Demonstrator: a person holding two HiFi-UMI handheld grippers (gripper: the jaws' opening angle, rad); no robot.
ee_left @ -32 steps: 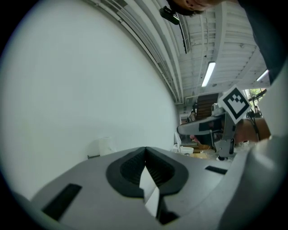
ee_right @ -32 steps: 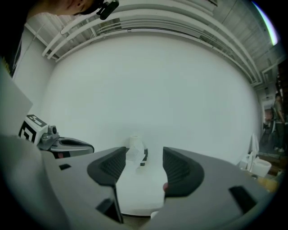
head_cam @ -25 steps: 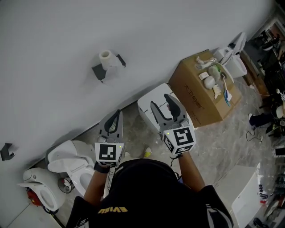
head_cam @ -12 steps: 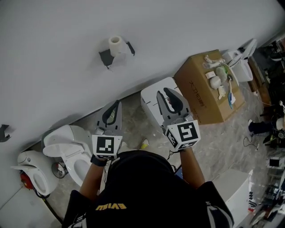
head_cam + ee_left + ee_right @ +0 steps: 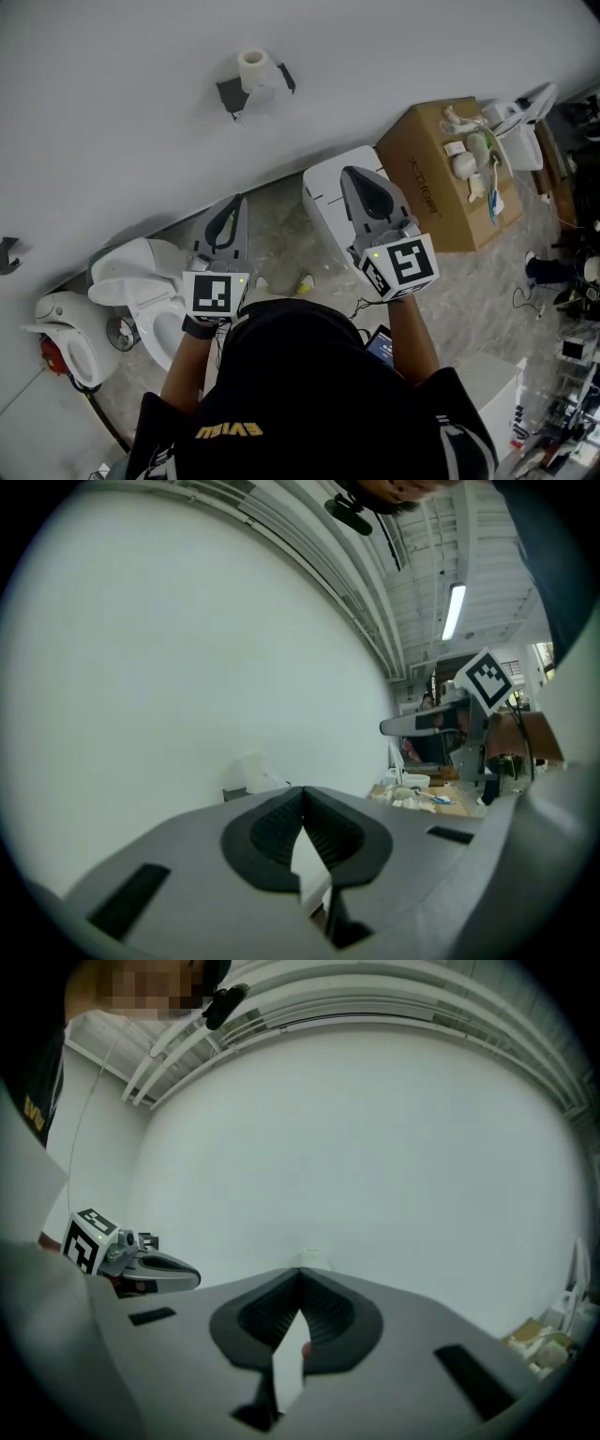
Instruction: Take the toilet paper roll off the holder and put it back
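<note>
roll: toilet paper roll (image 5: pixel 251 67) sits on the holder (image 5: pixel 228 95), which is fixed to the white wall (image 5: pixel 394 47); it looks fully seated on the bracket, axis pointing out from the wall.
left tongs: left tongs (image 5: pixel 238 201) have the jaws pressed together at the tips, with nothing between them; held level and aimed at the wall, well apart from the roll.
right tongs: right tongs (image 5: pixel 352 174) have just been closing and the tips now meet on nothing; also aimed at the wall, roll just visible beyond the tips, well apart.
below the holder: floor (image 5: pixel 281 239) with a white toilet (image 5: pixel 141 300) at the left and a cardboard box (image 5: pixel 441 178) at the right, neither in the way.
step in hand (judgement): not settled. a roll on its holder with both tongs empty and drawn off fits either the lift-off still to come or the roll set back in place.
next move (judgement): no single move follows from this. either way, nothing is held and the way to the roll is open.
</note>
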